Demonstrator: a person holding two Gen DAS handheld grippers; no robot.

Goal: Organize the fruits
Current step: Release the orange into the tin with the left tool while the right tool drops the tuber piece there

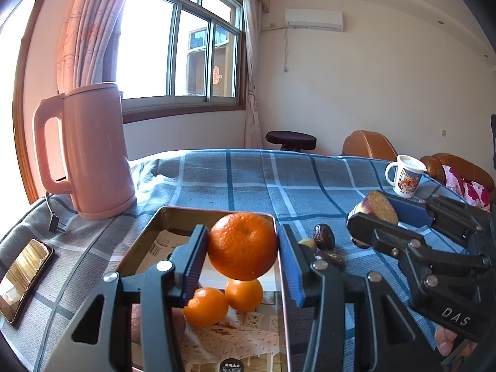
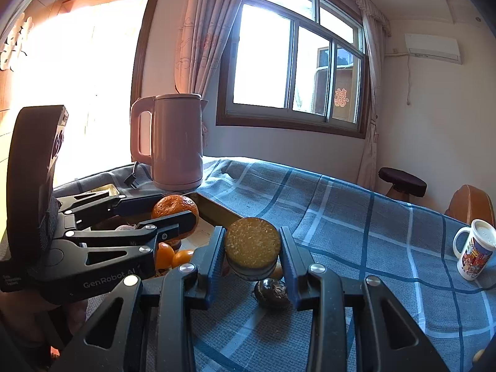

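My left gripper (image 1: pixel 242 238) is shut on a large orange (image 1: pixel 243 248), held just above an open metal tin (image 1: pixel 173 214). Two small oranges (image 1: pixel 206 307) (image 1: pixel 244 294) lie in the tin on printed paper. To the right, my right gripper (image 1: pixel 372 209) is shut on a round piece with a brown crumbly face (image 1: pixel 381 206). In the right wrist view that round piece (image 2: pixel 251 249) sits between the pads of the right gripper (image 2: pixel 252 241), above a dark date (image 2: pixel 272 290) on the cloth. The left gripper (image 2: pixel 173 214) with its orange (image 2: pixel 173 206) shows at the left.
A pink kettle (image 1: pixel 93 152) stands at the tin's far left, with its plug on the cloth. A phone (image 1: pixel 24 276) lies at the left edge. Dates (image 1: pixel 324 236) rest beside the tin. A printed mug (image 1: pixel 404 175) stands at the far right. The blue checked tablecloth (image 1: pixel 248 179) stretches behind.
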